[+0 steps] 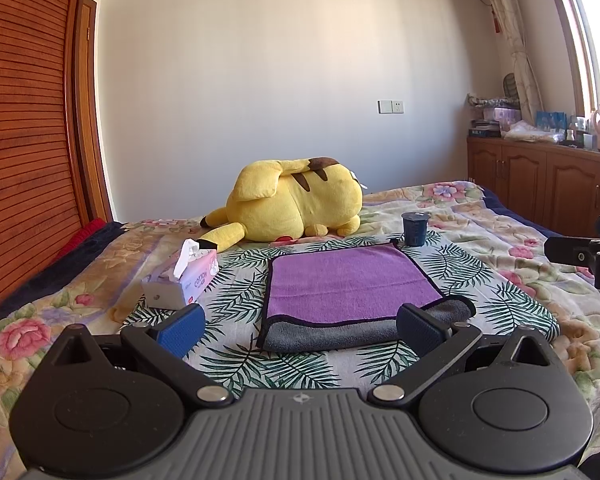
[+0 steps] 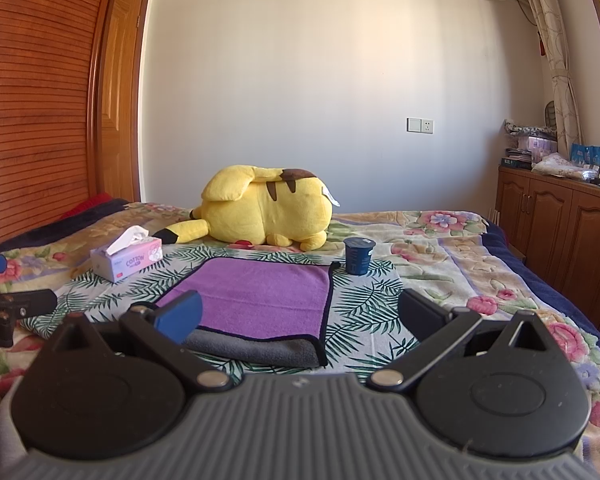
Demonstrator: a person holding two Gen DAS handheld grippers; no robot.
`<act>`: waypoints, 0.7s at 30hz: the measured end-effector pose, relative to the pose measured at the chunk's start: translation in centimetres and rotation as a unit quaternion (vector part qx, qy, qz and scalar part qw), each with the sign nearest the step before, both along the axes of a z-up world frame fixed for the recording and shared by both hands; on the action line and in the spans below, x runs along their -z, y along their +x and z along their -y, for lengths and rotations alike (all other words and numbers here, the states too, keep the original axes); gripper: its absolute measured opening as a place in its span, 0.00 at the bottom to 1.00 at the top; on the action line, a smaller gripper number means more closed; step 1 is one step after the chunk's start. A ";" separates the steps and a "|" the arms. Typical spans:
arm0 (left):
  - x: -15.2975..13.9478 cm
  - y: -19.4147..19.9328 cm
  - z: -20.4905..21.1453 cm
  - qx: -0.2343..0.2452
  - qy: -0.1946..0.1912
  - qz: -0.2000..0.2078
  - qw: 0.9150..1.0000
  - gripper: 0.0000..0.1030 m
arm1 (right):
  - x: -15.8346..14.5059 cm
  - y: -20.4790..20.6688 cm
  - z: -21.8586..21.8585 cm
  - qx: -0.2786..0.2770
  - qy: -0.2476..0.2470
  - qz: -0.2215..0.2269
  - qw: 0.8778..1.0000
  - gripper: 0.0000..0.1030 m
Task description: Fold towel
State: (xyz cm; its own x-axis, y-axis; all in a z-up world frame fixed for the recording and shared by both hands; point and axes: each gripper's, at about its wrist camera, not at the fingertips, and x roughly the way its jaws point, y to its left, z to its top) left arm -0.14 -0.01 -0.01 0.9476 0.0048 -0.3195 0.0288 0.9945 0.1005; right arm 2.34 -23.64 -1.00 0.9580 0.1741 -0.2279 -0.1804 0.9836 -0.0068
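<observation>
A purple towel (image 1: pixel 348 280) with a grey underside and dark trim lies folded on the leaf-print cloth (image 1: pixel 236 284) on the bed. Its grey layer sticks out along the near edge. It also shows in the right wrist view (image 2: pixel 260 300). My left gripper (image 1: pixel 300 328) is open and empty, hovering just in front of the towel's near edge. My right gripper (image 2: pixel 300 316) is open and empty, near the towel's near right corner. Part of the right gripper (image 1: pixel 580 256) shows at the right edge of the left wrist view.
A yellow plush toy (image 1: pixel 296 204) lies beyond the towel. A tissue box (image 1: pixel 188 280) sits to the towel's left. A dark blue cup (image 1: pixel 415 229) stands at its far right corner. Wooden cabinets (image 2: pixel 560 232) line the right wall; a slatted headboard (image 1: pixel 24 140) is at left.
</observation>
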 end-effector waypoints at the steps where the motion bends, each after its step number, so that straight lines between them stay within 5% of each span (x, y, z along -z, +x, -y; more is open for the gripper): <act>1: 0.2 0.2 -0.2 0.000 0.000 -0.002 1.000 0.84 | 0.0 0.0 0.0 0.000 0.000 0.000 1.000 1.00; 21: 1.0 1.5 0.0 -0.004 0.007 -0.047 0.999 0.84 | 0.4 1.9 -1.0 -0.015 -0.005 -0.024 1.000 1.00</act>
